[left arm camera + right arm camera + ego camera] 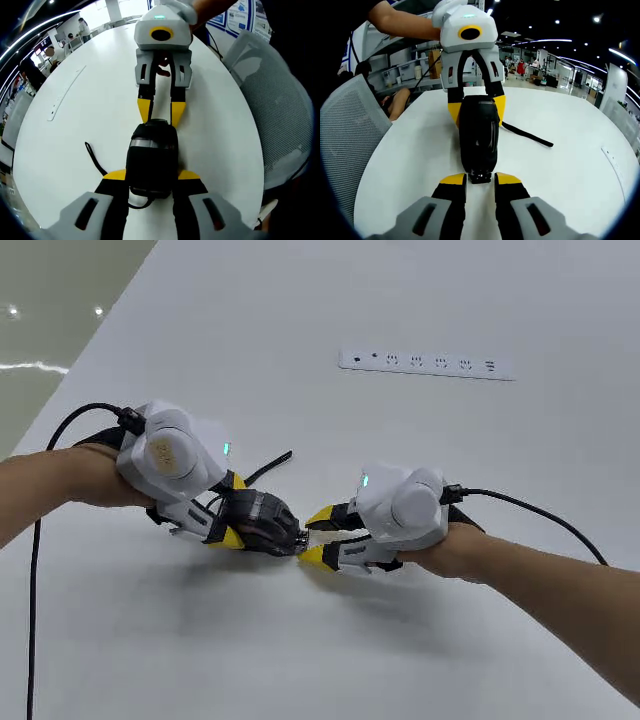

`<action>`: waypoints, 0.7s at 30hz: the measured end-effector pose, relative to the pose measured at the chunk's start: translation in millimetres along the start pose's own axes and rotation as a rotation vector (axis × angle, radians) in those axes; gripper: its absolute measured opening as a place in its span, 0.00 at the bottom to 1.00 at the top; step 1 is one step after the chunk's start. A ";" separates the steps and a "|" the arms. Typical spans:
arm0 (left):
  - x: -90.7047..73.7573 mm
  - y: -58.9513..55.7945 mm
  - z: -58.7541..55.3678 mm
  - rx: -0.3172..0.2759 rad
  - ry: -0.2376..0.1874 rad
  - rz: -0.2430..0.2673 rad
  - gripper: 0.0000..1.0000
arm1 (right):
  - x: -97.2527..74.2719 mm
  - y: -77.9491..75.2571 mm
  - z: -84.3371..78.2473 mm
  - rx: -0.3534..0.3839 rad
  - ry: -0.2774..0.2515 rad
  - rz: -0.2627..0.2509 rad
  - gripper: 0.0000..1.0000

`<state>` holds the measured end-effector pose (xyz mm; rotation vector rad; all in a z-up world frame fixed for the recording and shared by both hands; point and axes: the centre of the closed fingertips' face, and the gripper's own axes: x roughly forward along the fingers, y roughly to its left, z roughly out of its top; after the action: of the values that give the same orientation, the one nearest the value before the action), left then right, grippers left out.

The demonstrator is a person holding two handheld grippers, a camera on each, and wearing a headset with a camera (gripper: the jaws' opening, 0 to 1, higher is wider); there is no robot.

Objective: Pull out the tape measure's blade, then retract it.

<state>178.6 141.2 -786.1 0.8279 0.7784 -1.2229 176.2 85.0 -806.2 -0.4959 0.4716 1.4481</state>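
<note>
A smooth white table (300,320) carries the work. Low over it, the tape measure (262,520), a rounded black case with a dull metal band, is clamped by its sides in the left gripper (233,510). The right gripper (317,536) flanks the small blade hook (480,176); I cannot tell whether it pinches. A shallow bite on that thin tab could slip, snapping the blade back.
</note>
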 end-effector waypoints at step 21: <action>-0.6 -3.5 1.8 -0.021 0.007 -0.003 0.28 | 2.9 2.8 -2.4 -0.049 0.048 0.019 0.13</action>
<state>175.1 139.4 -785.1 0.8142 0.7970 -1.2132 173.7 86.1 -809.9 -0.5675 0.4813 1.4715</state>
